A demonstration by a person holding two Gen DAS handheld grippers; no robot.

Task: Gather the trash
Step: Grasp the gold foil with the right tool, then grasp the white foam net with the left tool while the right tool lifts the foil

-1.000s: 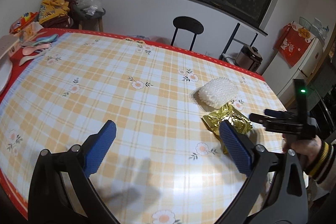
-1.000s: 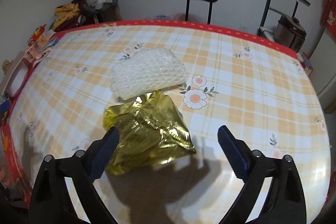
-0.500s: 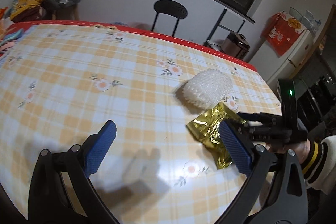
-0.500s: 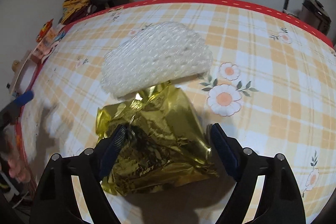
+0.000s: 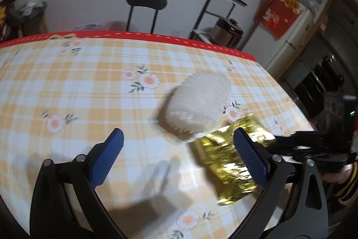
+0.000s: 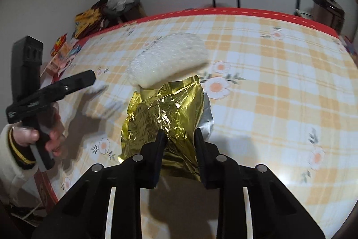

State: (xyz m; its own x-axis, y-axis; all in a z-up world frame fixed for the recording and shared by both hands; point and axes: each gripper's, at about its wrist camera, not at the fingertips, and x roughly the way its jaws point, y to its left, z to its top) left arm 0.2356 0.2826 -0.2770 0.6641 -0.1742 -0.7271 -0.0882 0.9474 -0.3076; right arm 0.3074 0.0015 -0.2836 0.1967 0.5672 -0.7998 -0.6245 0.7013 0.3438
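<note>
— Which step is this?

— The pickup, I'd say. The right gripper (image 6: pixel 179 138) has its fingers pinched onto the near end of the gold foil bag (image 6: pixel 166 113), which lies by the desk's (image 6: pixel 279 91) near edge, touching the bubble wrap (image 6: pixel 165 59) behind it.

— And the left gripper (image 5: pixel 177 157)?

— Wide open, holding nothing, hovering just beside the wrap.

— Next?

— Probably lifting the bag clear without dragging the wrap along.
</note>
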